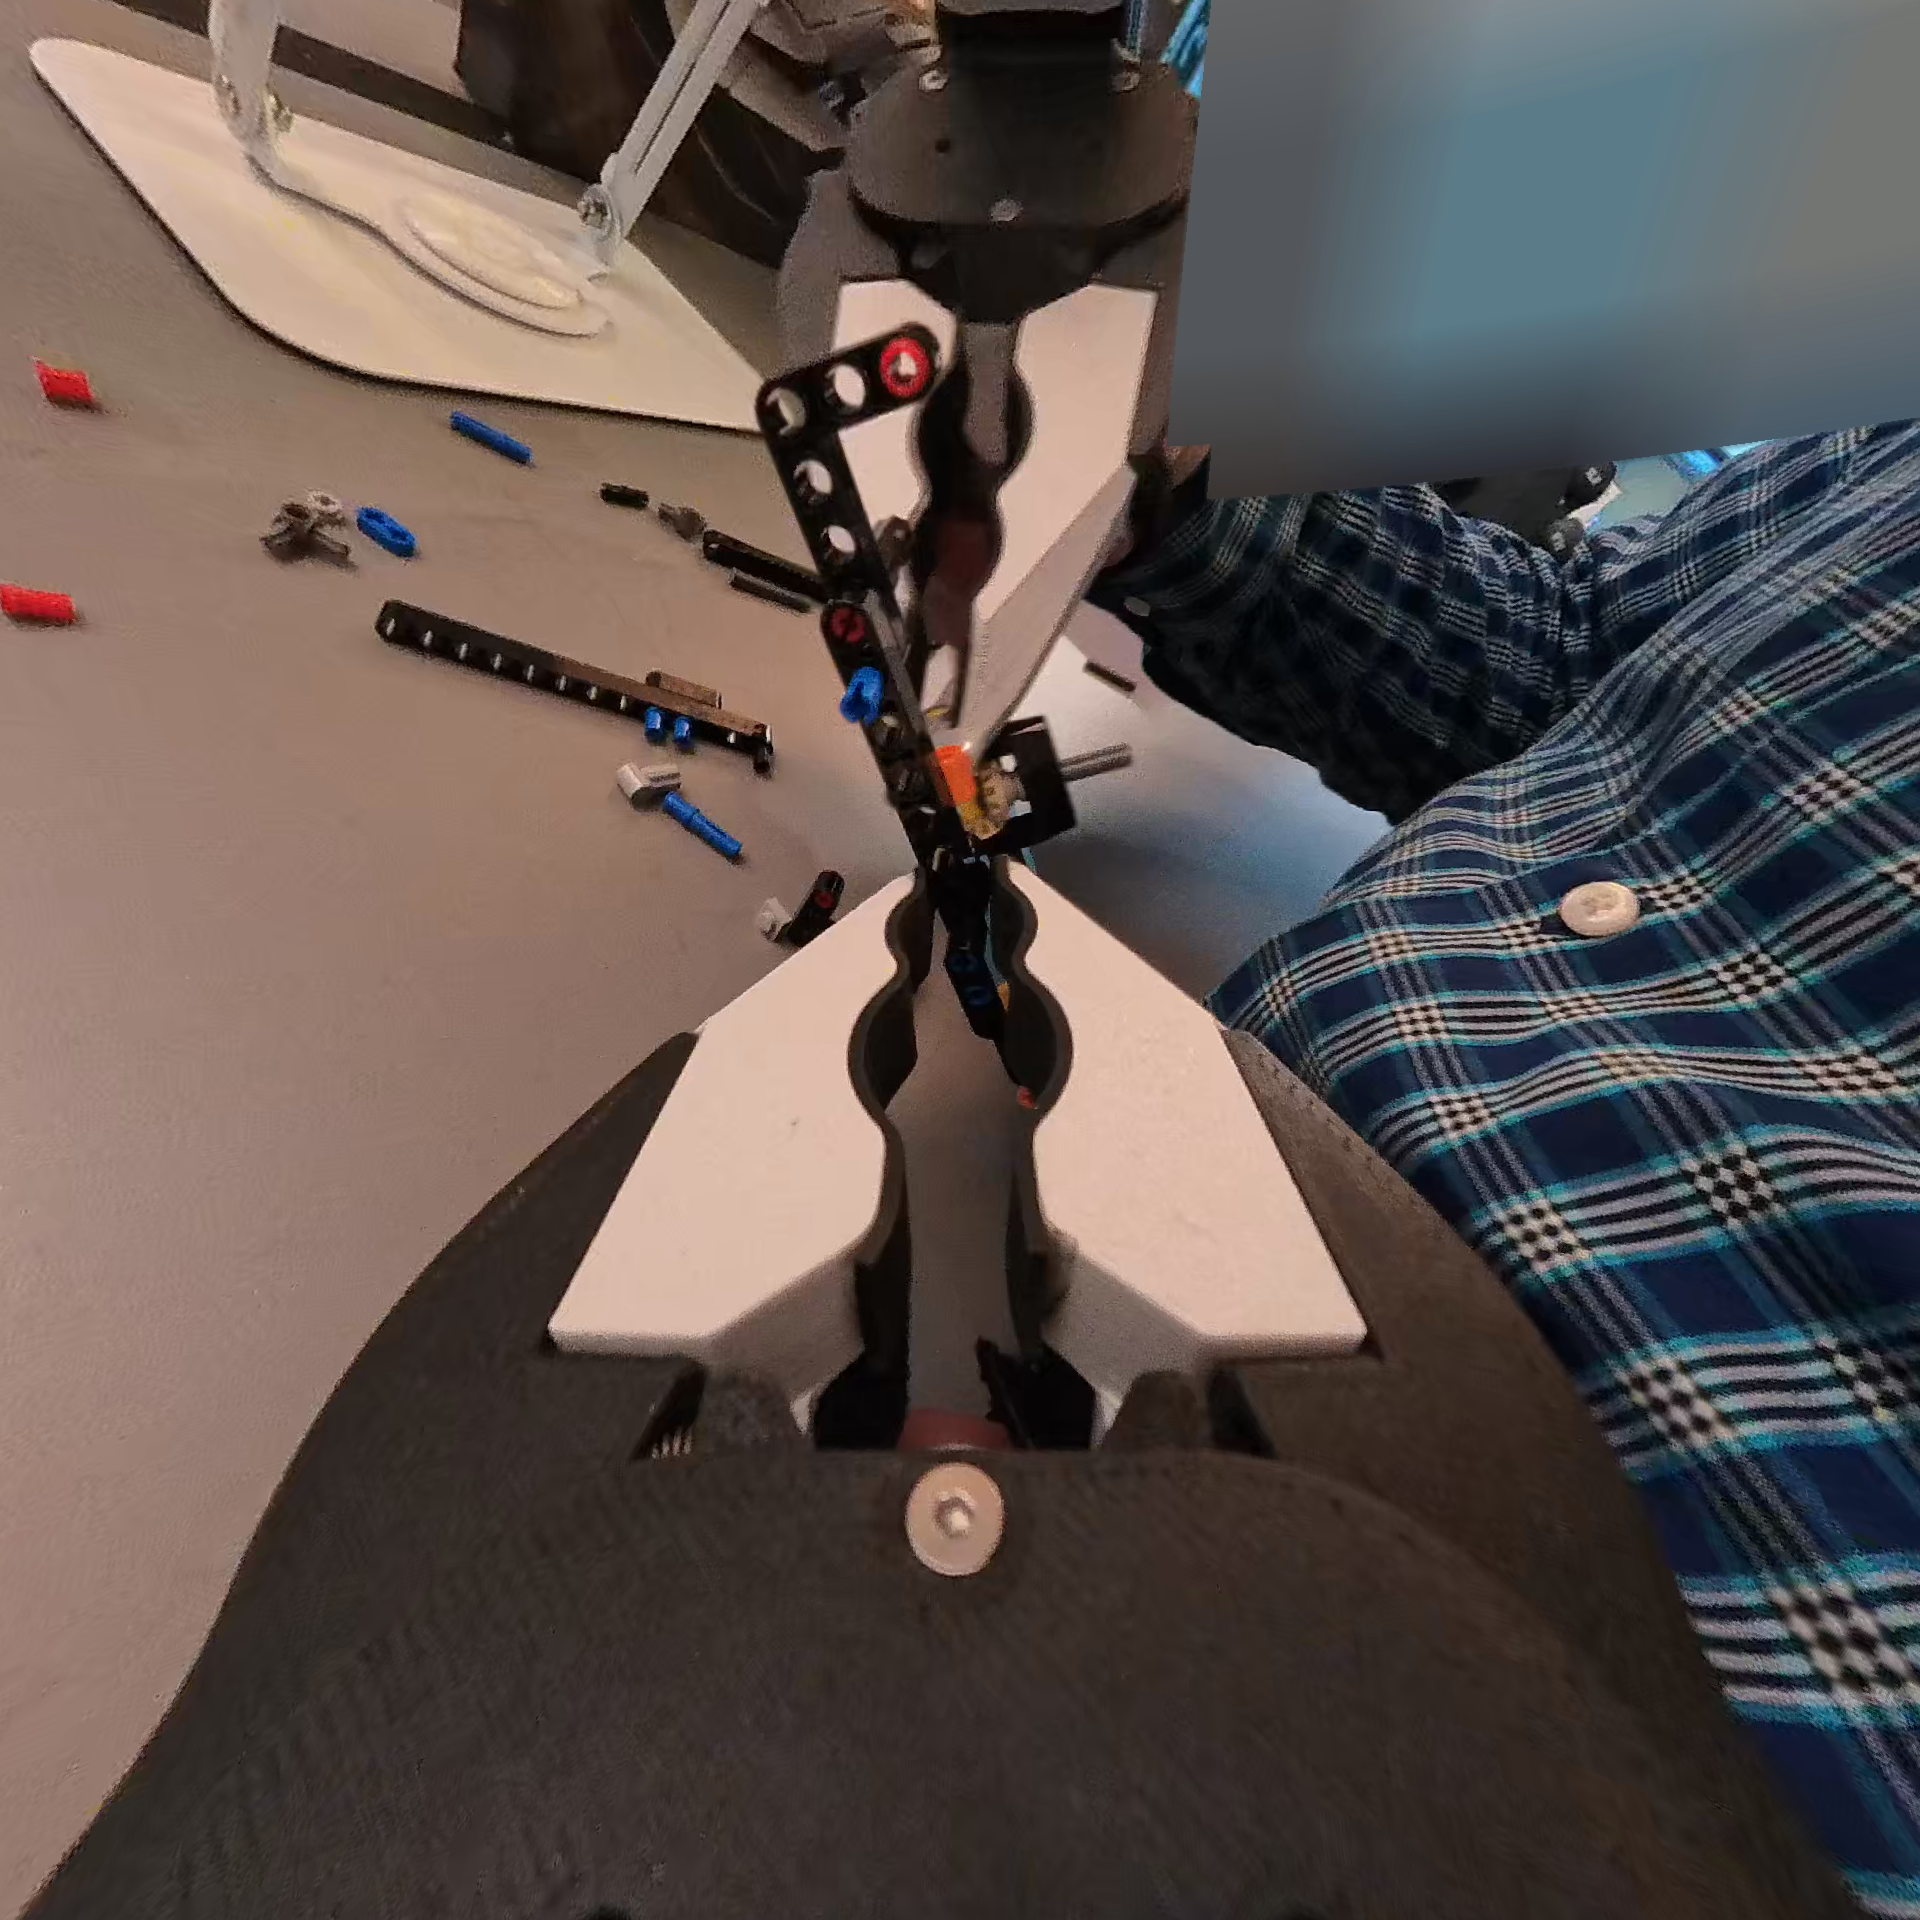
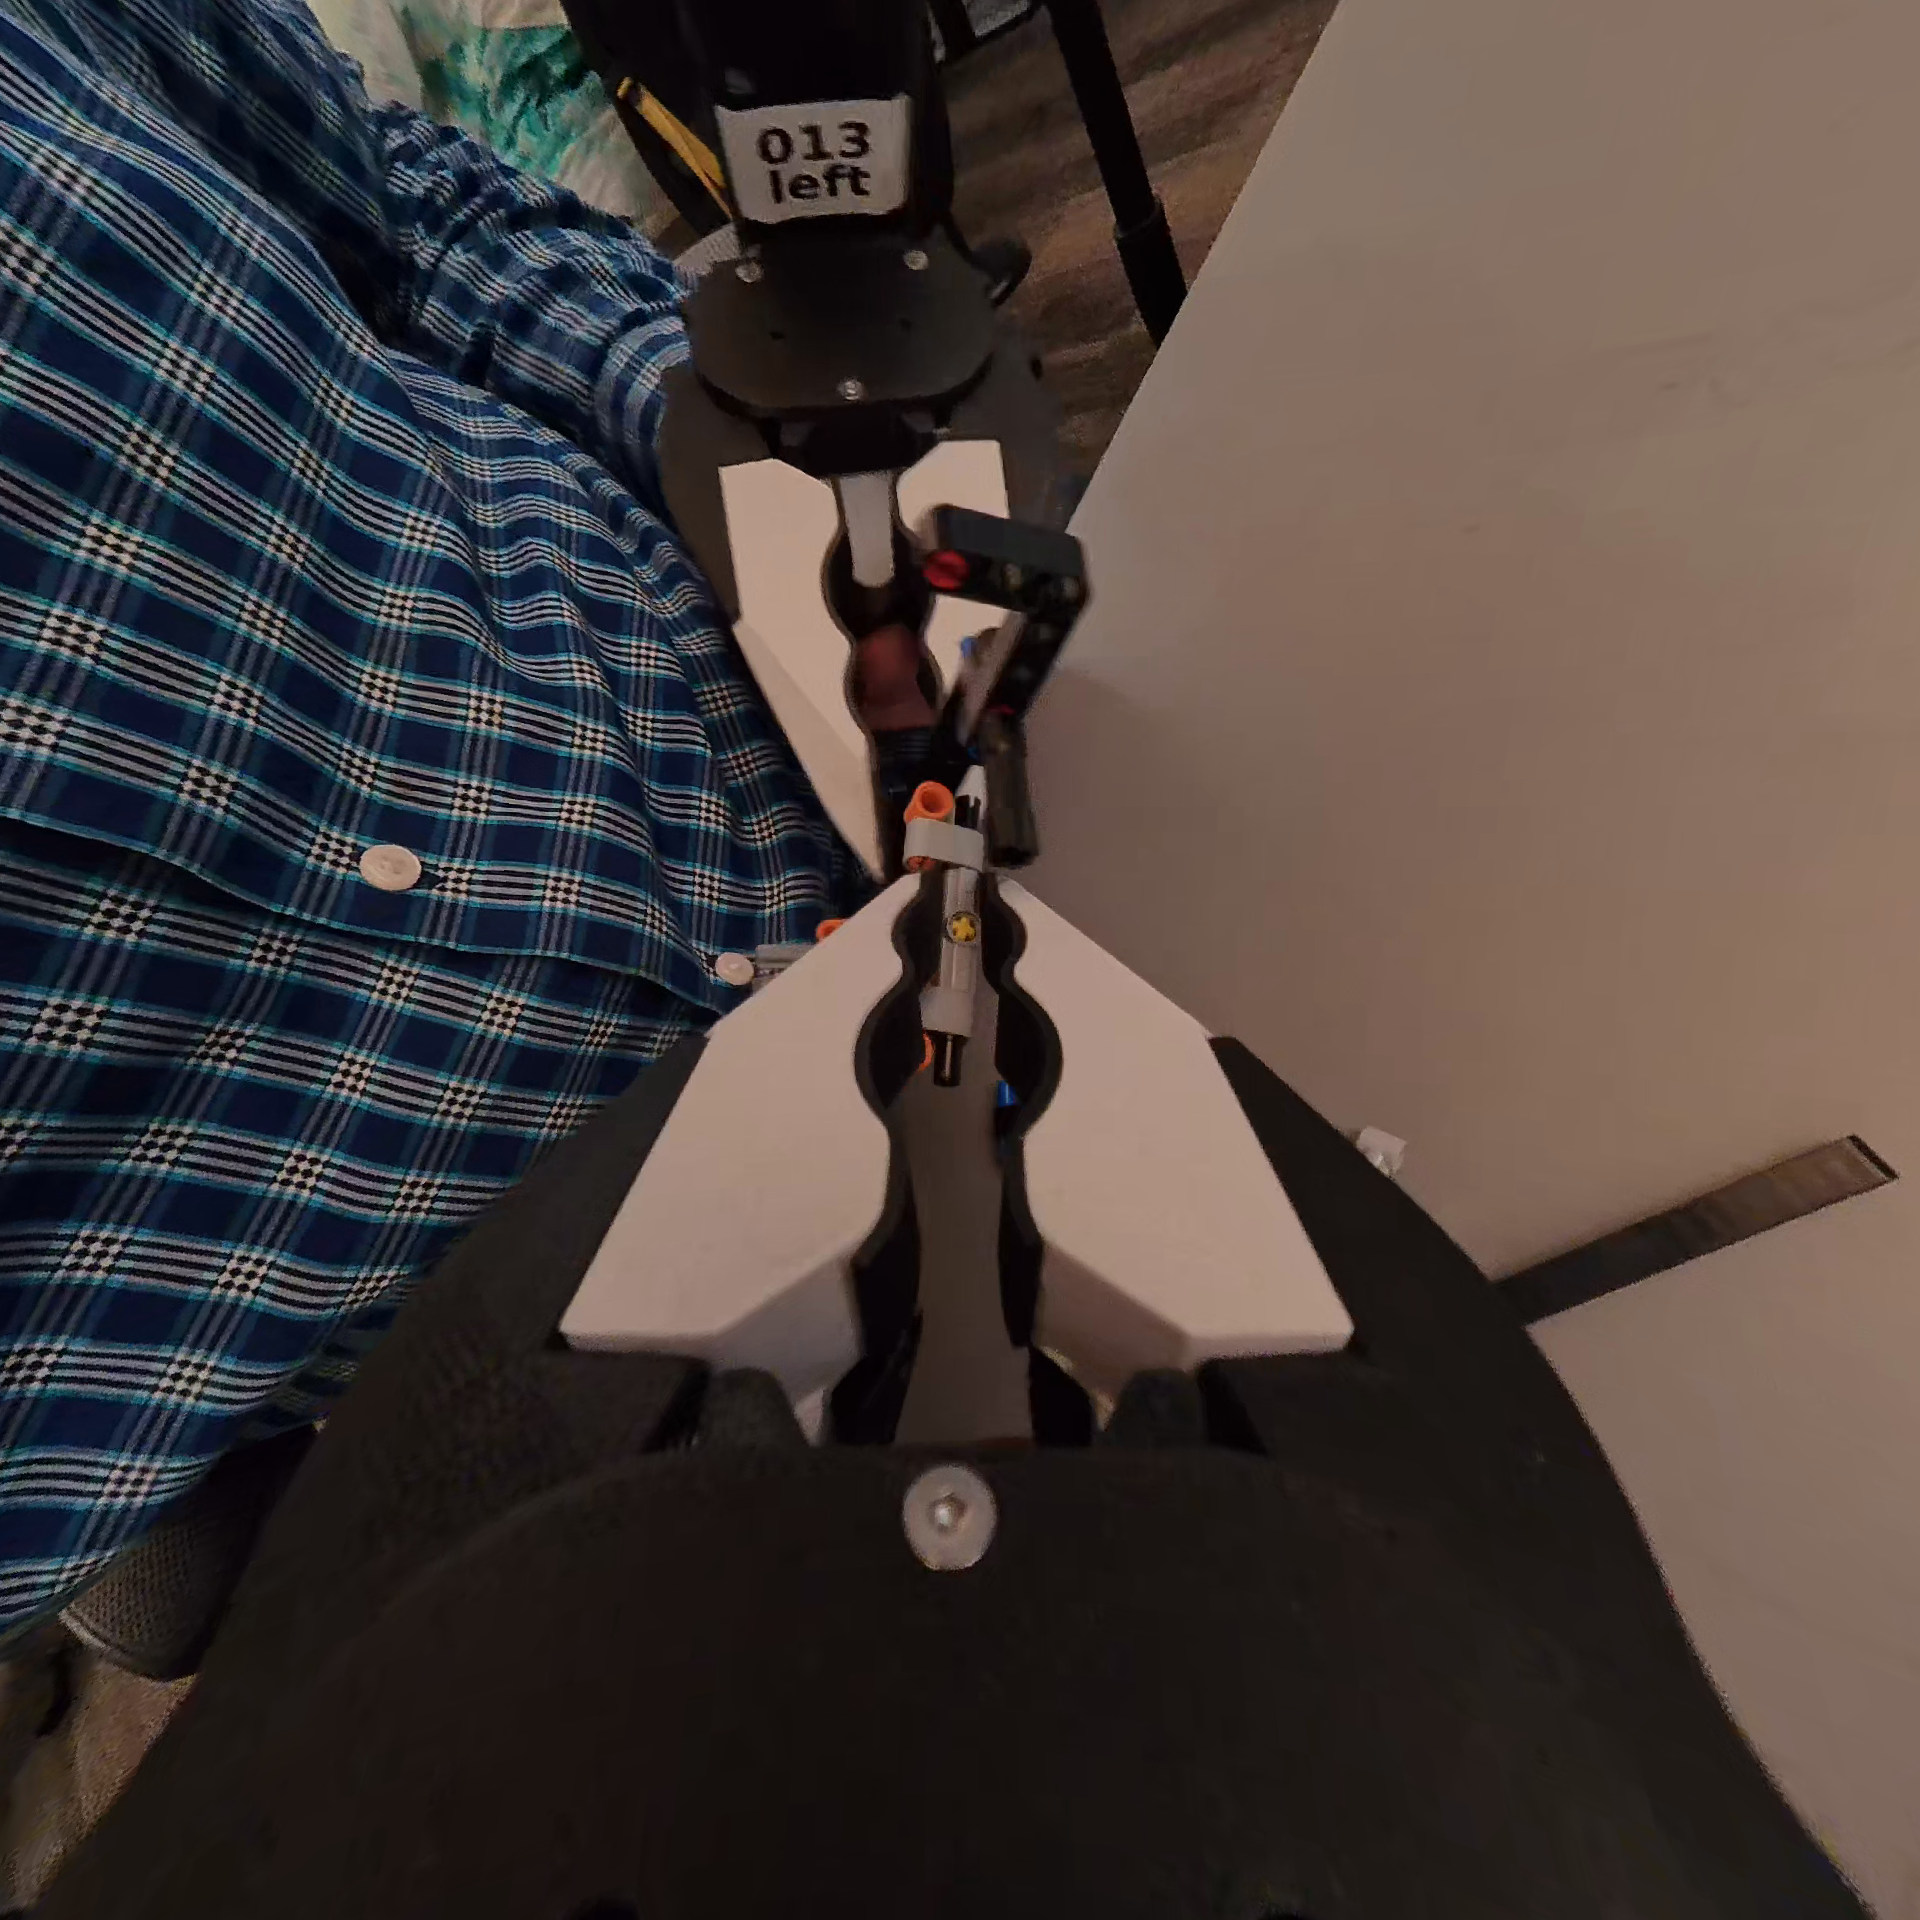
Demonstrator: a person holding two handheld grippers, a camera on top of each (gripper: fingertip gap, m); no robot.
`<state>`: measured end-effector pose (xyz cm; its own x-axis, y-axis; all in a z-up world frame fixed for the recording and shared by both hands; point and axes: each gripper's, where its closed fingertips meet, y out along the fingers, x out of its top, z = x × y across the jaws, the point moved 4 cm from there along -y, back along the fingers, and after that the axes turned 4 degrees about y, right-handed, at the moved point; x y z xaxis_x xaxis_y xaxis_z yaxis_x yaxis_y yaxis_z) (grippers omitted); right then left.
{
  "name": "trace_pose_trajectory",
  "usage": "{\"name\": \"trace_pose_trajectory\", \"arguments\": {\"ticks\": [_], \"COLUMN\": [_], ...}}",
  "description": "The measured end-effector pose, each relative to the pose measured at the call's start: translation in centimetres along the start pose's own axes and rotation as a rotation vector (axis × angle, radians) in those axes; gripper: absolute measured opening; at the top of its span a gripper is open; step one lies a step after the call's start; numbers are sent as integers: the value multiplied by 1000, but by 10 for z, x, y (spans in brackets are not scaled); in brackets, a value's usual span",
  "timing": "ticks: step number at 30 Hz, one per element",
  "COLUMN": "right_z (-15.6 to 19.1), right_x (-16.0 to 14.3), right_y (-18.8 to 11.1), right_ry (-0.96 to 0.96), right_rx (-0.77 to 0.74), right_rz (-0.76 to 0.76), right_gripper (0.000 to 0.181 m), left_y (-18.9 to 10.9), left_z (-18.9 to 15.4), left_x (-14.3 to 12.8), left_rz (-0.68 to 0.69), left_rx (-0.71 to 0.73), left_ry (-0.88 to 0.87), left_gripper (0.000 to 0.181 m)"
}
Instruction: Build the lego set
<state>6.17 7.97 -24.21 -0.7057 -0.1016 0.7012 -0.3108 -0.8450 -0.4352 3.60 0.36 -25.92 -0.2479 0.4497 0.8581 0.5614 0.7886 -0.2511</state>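
While it hangs in the air above the counter [image 1: 260,1039], the half-built lego frame [image 1: 831,499] is pinched at both ends: the left tool [image 1: 961,894] clamps its black lower beam, the right tool [image 2: 961,894] its grey piece [image 2: 954,966]. Light, stiff plastic, it looks liable to pop apart at the pins, so the beams are the safer hold. Loose pieces [image 1: 582,686] lie scattered beyond, a checked shirt [image 1: 1610,1143] beside

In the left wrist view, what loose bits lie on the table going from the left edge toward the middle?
Red piece → grey connector → blue link → long black beam → blue pin, then the left gripper holding the black assembly.
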Motion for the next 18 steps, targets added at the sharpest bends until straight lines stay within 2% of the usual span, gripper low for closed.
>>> {"name": "trace_pose_trajectory", "arguments": {"ticks": [18], "right_z": [4], "right_x": [3], "right_y": [-1], "right_ry": [-33], "right_rx": [22], "right_rz": [34], "right_gripper": [5], "left_y": [1], "left_z": [0], "left_x": [3], "left_rz": [48], "left_rx": [17], "left_ry": [55], "left_gripper": [9]}}
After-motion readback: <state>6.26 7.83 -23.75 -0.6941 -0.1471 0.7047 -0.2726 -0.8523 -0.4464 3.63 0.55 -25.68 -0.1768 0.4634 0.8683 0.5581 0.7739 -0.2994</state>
